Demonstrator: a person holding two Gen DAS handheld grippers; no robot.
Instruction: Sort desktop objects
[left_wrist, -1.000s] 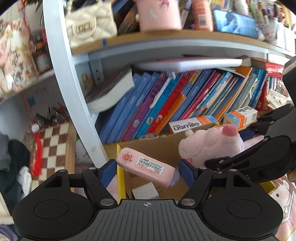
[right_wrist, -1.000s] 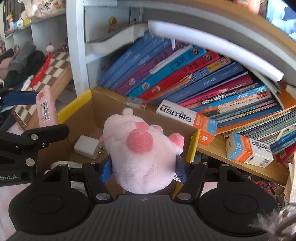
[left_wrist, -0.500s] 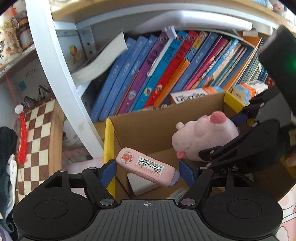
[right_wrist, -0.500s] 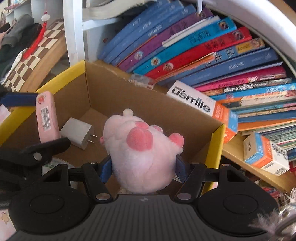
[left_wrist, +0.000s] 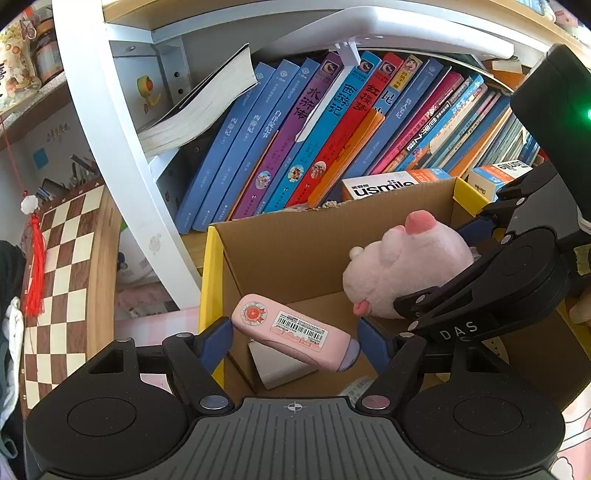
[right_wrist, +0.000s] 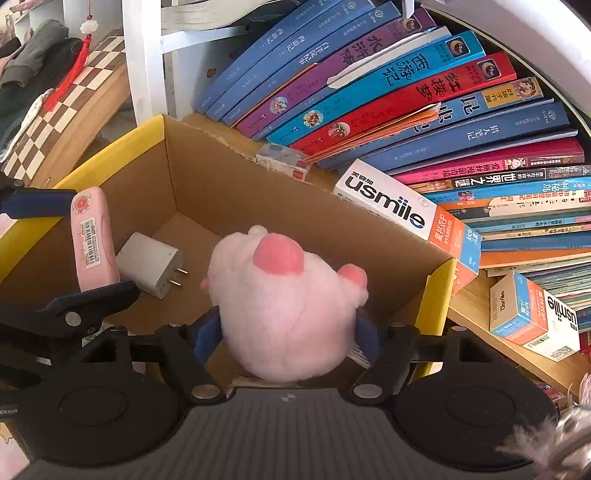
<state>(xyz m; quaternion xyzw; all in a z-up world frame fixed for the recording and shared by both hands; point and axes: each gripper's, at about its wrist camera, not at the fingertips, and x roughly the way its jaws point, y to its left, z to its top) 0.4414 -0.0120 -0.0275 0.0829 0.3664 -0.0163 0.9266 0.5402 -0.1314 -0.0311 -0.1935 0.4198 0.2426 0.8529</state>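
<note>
Box: a cardboard box (right_wrist: 258, 192) with yellow rims stands open in front of the shelf, its far wall just below the leaning books (right_wrist: 388, 96).
In the box: a white charger (right_wrist: 149, 264) lies on the floor with its prongs pointing right; a printed slip of paper (left_wrist: 356, 386) lies near the front.
Left hand-held gripper: the left hand-held gripper (left_wrist: 293, 338) is clamped on a pink case (left_wrist: 295, 330) with a barcode label, gripped end to end and tilted down to the right, over the box's left part above the charger.
Right hand-held gripper: the right hand-held gripper (right_wrist: 286, 332) squeezes a pink plush (right_wrist: 284, 299) between its blue pads, over the box's right part; I cannot tell whether the plush touches the floor.
Beside the box: a usmile carton (right_wrist: 402, 214) lies on the shelf touching the far rim; a smaller usmile carton (right_wrist: 535, 314) sits further right; a chessboard (left_wrist: 62, 258) leans at the left.
Change: a second ago both loads hung in front of the box's rim at shelf height; now both are down between its walls, and more of the floor and charger shows. Both grips are unchanged.
</note>
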